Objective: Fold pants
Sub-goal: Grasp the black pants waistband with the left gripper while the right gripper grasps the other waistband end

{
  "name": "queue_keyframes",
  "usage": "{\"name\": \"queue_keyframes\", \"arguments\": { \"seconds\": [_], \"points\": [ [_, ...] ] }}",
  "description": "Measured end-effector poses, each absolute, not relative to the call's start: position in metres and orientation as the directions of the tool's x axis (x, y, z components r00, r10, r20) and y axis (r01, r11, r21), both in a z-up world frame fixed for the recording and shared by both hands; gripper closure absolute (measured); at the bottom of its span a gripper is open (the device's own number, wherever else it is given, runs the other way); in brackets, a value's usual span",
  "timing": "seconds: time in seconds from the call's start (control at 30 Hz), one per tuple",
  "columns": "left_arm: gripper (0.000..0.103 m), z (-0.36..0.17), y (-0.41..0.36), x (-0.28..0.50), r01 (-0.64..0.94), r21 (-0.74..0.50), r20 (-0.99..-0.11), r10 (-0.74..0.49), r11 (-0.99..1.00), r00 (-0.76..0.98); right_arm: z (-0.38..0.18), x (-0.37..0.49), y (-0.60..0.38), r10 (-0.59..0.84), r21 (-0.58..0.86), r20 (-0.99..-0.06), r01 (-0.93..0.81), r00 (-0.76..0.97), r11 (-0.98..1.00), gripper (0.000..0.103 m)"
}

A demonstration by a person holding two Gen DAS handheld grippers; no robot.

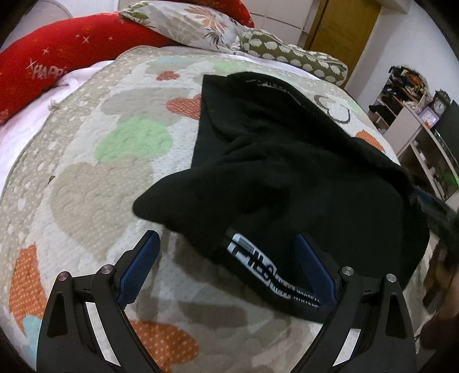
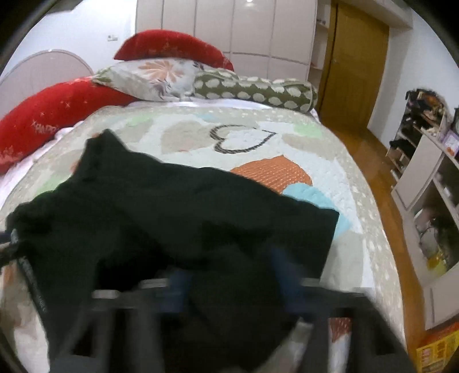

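Black pants lie bunched on the quilted bed, with a white-lettered waistband at the near edge. My left gripper is open just above the bed, the waistband lying between its blue pads. In the right wrist view the pants fill the foreground. My right gripper is blurred by motion, its jaws apart with black cloth lying between and over them.
Red cushions, a floral pillow and a green dotted bolster lie at the bed's head. Shelves stand right of the bed over a wooden floor. A yellow door is at the back.
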State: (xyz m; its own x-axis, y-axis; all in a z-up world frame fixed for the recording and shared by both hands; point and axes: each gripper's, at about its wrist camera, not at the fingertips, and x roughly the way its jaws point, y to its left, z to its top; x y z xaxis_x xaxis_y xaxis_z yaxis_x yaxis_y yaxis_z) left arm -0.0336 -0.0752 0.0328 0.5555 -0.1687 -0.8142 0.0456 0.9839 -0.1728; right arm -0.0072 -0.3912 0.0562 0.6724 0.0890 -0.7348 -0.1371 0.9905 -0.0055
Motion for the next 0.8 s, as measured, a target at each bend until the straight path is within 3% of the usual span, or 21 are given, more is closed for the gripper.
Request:
{"name": "queue_keyframes", "arguments": {
  "seconds": [0.1, 0.43, 0.57, 0.67, 0.73, 0.77, 0.8],
  "points": [
    [0.008, 0.029, -0.076, -0.029, 0.047, -0.158, -0.822, -0.158, 0.986, 0.548, 0.070, 0.018, -0.423, 0.146, 0.128, -0.698, -0.078, 0.702, 0.989, 0.085],
    [0.008, 0.029, -0.072, -0.019, 0.022, -0.165, -0.820, -0.150, 0.986, 0.552, 0.146, 0.124, -0.400, 0.052, 0.044, -0.530, -0.033, 0.846, 0.998, 0.089],
    [0.008, 0.026, -0.075, -0.017, 0.016, -0.164, -0.827, -0.147, 0.986, 0.543, 0.122, 0.145, -0.399, 0.204, 0.185, -0.678, -0.105, 0.706, 0.977, 0.084],
    [0.008, 0.025, -0.075, -0.014, 0.023, -0.170, -0.822, -0.155, 0.985, 0.547, 0.112, 0.105, -0.415, 0.290, 0.266, -0.690, -0.141, 0.663, 0.954, 0.070],
    [0.008, 0.024, -0.074, -0.011, 0.021, -0.177, -0.821, -0.159, 0.984, 0.548, 0.106, 0.053, -0.432, 0.260, 0.230, -0.696, -0.135, 0.669, 0.964, 0.047],
    [0.008, 0.023, -0.073, -0.010, 0.017, -0.184, -0.820, -0.163, 0.983, 0.548, 0.102, 0.031, -0.439, 0.251, 0.221, -0.695, -0.131, 0.674, 0.966, 0.044],
    [0.008, 0.022, -0.070, -0.009, 0.007, -0.196, -0.818, -0.168, 0.981, 0.550, 0.097, 0.016, -0.445, 0.251, 0.227, -0.693, -0.126, 0.675, 0.966, 0.034]
  ]
}}
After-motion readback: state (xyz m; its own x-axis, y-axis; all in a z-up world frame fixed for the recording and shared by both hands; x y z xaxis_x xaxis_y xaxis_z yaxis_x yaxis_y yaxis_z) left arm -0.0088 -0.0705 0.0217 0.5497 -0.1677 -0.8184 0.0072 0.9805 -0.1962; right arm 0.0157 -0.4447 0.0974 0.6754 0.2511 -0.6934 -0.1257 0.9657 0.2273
